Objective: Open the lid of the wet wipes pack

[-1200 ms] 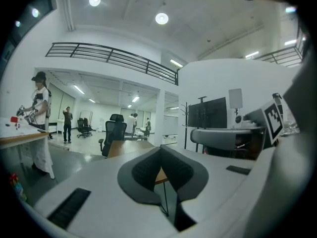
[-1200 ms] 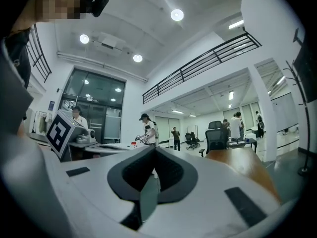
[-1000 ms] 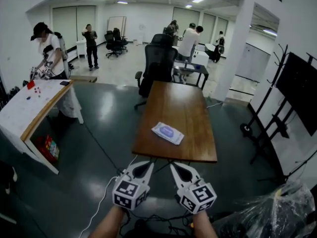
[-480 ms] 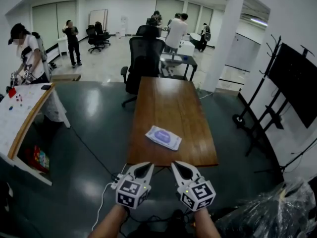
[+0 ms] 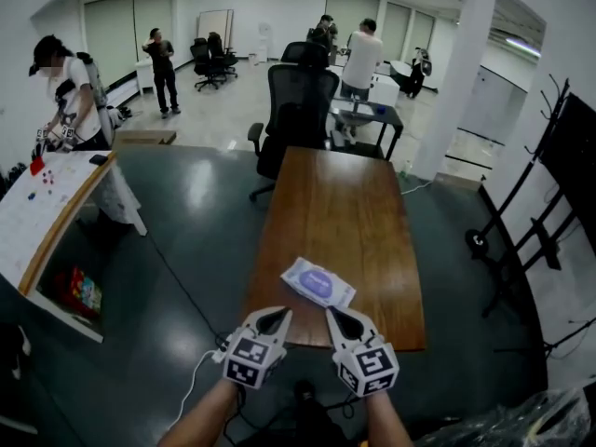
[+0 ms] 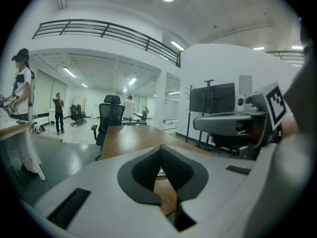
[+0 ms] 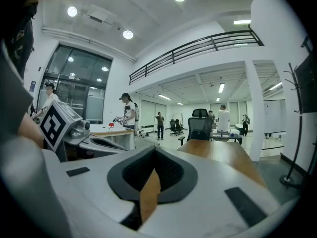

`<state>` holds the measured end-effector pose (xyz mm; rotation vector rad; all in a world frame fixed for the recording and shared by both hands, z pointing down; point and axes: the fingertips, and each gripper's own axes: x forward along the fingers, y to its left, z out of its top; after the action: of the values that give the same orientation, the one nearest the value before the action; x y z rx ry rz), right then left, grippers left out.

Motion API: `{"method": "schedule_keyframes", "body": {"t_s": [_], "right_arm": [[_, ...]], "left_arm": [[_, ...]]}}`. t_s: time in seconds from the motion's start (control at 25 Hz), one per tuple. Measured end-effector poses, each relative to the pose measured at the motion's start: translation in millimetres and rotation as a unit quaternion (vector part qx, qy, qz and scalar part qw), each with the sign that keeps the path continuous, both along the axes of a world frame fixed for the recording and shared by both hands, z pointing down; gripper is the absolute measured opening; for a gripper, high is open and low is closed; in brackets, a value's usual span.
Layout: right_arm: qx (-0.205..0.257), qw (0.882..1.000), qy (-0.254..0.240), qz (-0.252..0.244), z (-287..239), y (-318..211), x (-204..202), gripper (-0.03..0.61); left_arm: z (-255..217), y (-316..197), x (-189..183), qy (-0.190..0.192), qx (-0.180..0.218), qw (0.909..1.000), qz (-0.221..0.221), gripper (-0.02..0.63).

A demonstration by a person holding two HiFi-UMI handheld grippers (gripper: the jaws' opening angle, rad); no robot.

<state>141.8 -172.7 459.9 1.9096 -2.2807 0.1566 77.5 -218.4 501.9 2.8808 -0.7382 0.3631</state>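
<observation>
Wipes pack (image 5: 318, 282) just fwd of jaws

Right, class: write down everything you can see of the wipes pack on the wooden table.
The pack is a flat, soft-looking white packet with a lilac oval lid patch in its middle; the lid looks shut. It lies flat near the near end of the table, turned askew to the table's edges. Only the table touches it. Any print on it is too small to read.

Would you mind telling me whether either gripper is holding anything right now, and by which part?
Nothing is held: left gripper and right gripper are shut, empty, short of the white-and-purple wet wipes pack.
</observation>
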Motion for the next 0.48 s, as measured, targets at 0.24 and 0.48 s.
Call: {"method": "schedule_keyframes", "body": {"t_s": [0.24, 0.48], "right_arm": [[-0.05, 0.998, 0.026, -0.021, 50, -49, 42, 0.012], [-0.097, 0.992, 0.044, -0.065, 90, -88, 55, 0.092]], "left_arm": [[37, -40, 39, -0.041, -0.012, 0.9987, -0.029, 0.005], [84, -79, 57, -0.103, -0.032, 0.9927, -0.054, 0.005]]}}
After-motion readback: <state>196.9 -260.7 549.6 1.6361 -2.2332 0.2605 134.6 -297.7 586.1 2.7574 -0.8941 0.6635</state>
